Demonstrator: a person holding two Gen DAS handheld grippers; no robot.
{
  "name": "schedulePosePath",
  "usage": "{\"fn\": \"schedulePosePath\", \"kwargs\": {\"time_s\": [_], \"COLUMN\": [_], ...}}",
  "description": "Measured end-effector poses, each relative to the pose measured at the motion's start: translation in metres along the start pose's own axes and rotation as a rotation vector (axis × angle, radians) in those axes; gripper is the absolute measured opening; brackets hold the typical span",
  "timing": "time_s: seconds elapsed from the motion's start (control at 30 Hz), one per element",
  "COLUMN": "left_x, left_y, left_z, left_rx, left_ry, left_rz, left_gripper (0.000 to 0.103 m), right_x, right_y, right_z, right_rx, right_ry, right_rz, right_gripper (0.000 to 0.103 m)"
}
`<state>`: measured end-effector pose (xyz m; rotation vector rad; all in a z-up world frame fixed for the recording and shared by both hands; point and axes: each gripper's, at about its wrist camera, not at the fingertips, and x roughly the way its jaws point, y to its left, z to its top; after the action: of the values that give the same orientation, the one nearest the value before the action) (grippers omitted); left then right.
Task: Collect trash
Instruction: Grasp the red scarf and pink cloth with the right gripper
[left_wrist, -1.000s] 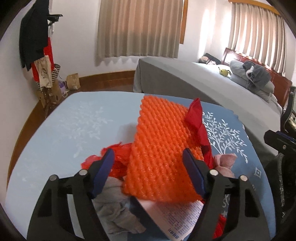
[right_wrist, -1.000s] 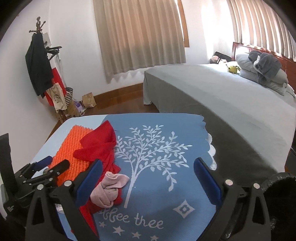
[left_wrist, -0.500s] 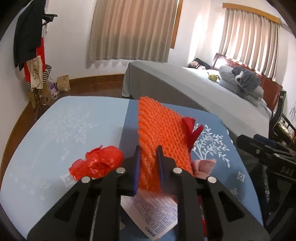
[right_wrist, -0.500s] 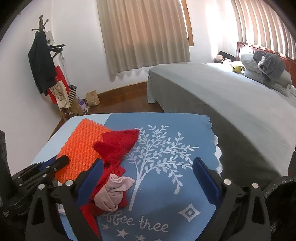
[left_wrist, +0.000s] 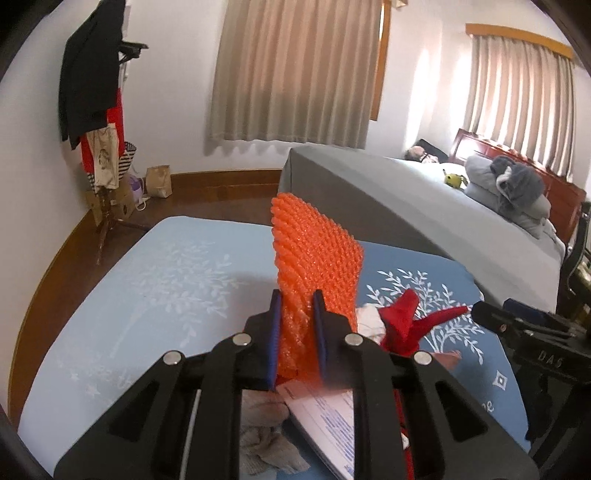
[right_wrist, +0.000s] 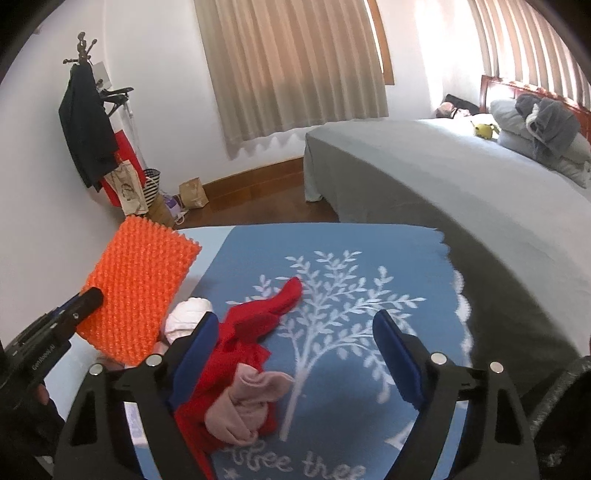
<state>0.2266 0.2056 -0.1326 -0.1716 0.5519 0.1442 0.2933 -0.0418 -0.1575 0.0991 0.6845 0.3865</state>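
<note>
My left gripper (left_wrist: 297, 332) is shut on an orange foam net sheet (left_wrist: 314, 258) and holds it upright above the blue tablecloth (left_wrist: 155, 288). The sheet also shows in the right wrist view (right_wrist: 140, 291), lifted at the left. My right gripper (right_wrist: 295, 350) is open and empty, low over a red cloth (right_wrist: 258, 325) and a pink crumpled piece (right_wrist: 251, 398). A white crumpled wad (right_wrist: 186, 319) lies beside the sheet. A printed paper (left_wrist: 325, 413) and a grey crumpled wad (left_wrist: 266, 435) lie under my left gripper.
A grey bed (right_wrist: 443, 177) stands right of the table with pillows (right_wrist: 543, 129) at its head. A coat rack (left_wrist: 96, 110) with clothes and bags stands at the back left wall. A dark bag edge (right_wrist: 561, 406) shows at the lower right.
My left gripper has closed on the orange foam sheet and lifted it up off the pile. The red cloth has slid off the sheet onto the tablecloth. The right gripper has stayed open.
</note>
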Motion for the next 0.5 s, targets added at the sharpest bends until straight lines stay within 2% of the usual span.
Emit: {"fn": "schedulePosePath", "kwargs": {"time_s": [0.13, 0.27, 0.33, 0.4, 0.5], "left_x": [0.001, 0.002, 0.003, 0.003, 0.002], "left_y": [0.004, 0.005, 0.007, 0.008, 0.008], "left_z": [0.001, 0.0, 0.0, 0.0, -0.001], "left_rx": [0.002, 0.007, 0.008, 0.003, 0.004], "left_ry": [-0.004, -0.004, 0.0, 0.001, 0.003], "left_rz": [0.009, 0.016, 0.019, 0.02, 0.015], "left_gripper": [0.015, 0.016, 0.016, 0.016, 0.016], "right_x": [0.017, 0.036, 0.045, 0.051, 0.05], "right_y": [0.011, 0.021, 0.025, 0.026, 0.027], "right_z": [0.001, -0.003, -0.004, -0.005, -0.008], "right_rx": [-0.012, -0.02, -0.03, -0.03, -0.024], "right_ry": [0.026, 0.069, 0.093, 0.122, 0.139], "right_rz": [0.02, 0.041, 0.054, 0.081, 0.127], "right_gripper": [0.081, 0.073, 0.06, 0.036, 0.016]}}
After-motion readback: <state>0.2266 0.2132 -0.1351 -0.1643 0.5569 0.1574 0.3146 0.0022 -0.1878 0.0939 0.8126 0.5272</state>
